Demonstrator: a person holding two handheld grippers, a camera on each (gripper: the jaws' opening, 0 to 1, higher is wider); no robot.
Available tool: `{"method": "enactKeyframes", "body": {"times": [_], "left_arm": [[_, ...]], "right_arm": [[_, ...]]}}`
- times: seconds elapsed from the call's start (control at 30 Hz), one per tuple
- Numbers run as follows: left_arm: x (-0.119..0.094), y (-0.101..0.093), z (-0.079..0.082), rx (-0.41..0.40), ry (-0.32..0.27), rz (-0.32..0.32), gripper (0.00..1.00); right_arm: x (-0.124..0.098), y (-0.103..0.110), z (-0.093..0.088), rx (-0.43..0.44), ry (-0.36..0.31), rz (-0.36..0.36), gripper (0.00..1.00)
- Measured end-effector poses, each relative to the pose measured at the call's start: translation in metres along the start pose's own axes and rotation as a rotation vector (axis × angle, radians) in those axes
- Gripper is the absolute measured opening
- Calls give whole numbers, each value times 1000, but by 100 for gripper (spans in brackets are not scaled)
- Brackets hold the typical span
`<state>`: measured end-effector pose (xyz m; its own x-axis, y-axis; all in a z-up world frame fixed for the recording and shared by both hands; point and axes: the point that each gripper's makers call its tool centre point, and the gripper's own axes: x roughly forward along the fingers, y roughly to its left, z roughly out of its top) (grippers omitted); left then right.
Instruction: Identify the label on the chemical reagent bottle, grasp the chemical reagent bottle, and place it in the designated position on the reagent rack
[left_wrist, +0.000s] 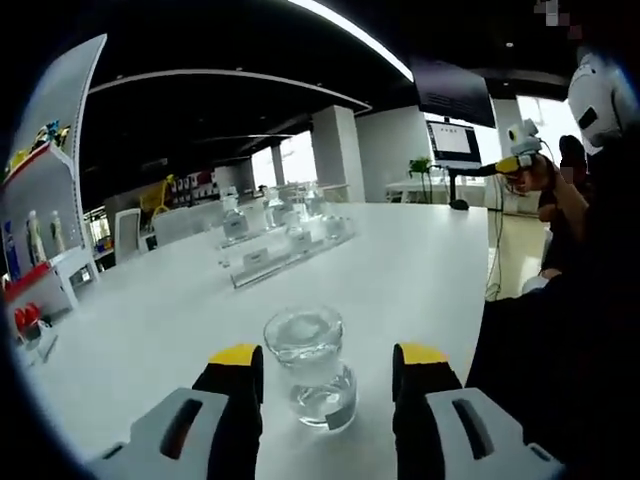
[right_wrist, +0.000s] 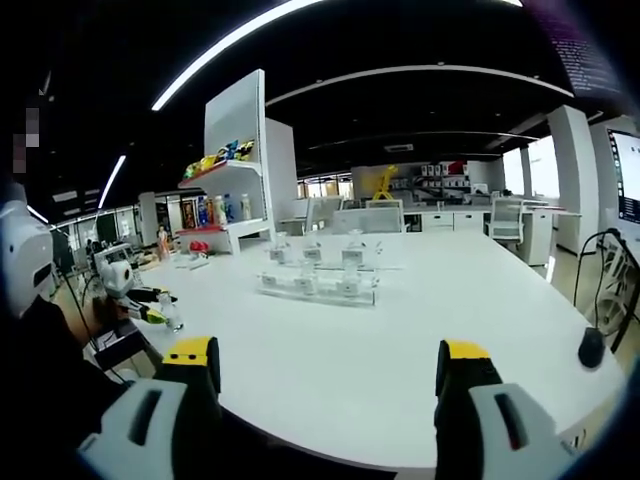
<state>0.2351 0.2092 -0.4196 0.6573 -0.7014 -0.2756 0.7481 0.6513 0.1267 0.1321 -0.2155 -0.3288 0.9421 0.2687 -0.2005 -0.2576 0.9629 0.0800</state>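
Currently the left gripper is reaching around the reagent bottle, a small clear glass bottle with a stopper top, standing upright on the white table. In the left gripper view the bottle is sitting at 6 o'clock, between the yellow-tipped jaws; gaps are showing on both sides, so the jaws are standing wide and not yet gripping. A pale label patch is facing roughly 5 o'clock on the bottle's lower body, too small to read.

The reagent rack, a clear acrylic stand holding several similar bottles, is lying at about 11 o'clock from the bottle, well apart across the table. In the right gripper view the rack is sitting at centre, slightly toward 12 o'clock.

The right gripper is hovering over the near table edge with jaws spread wide, holding nothing. The left gripper with the bottle between its jaws is showing at 9 o'clock in that view.

Handling guess: glass, rigid, smooth and likely slippery, fragile if knocked; liquid seems to be inside, so moderately heavy for its size. Best hold is looking like the straight body below the shoulder, not the stopper, which may lift off. Keeping it upright matters.
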Motion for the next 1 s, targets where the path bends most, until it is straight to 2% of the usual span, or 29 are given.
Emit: {"method": "enactKeyframes", "body": {"times": [0.07,0.2,0.27,0.43,0.57,0.77,0.9,1.0], "left_arm": [[0,1,2,-9,-14,3,48],[1,5,7,12,-50,30,37],[2,8,5,36,-41,53,33],[2,11,6,36,-61,67,32],[2,13,9,-6,-101,76,30],[1,15,11,-58,-125,83,26],[2,16,11,-55,-136,94,26],[4,14,12,-20,-138,105,25]], "right_arm": [[0,-1,0,1,0,-2,85],[0,-1,-2,4,2,-1,85],[0,0,-3,5,5,1,85],[0,1,-3,9,1,3,85],[0,2,-5,7,6,5,85],[-1,2,-5,8,4,5,85],[0,1,-7,9,7,3,85],[-1,1,-6,9,7,3,85]]}}
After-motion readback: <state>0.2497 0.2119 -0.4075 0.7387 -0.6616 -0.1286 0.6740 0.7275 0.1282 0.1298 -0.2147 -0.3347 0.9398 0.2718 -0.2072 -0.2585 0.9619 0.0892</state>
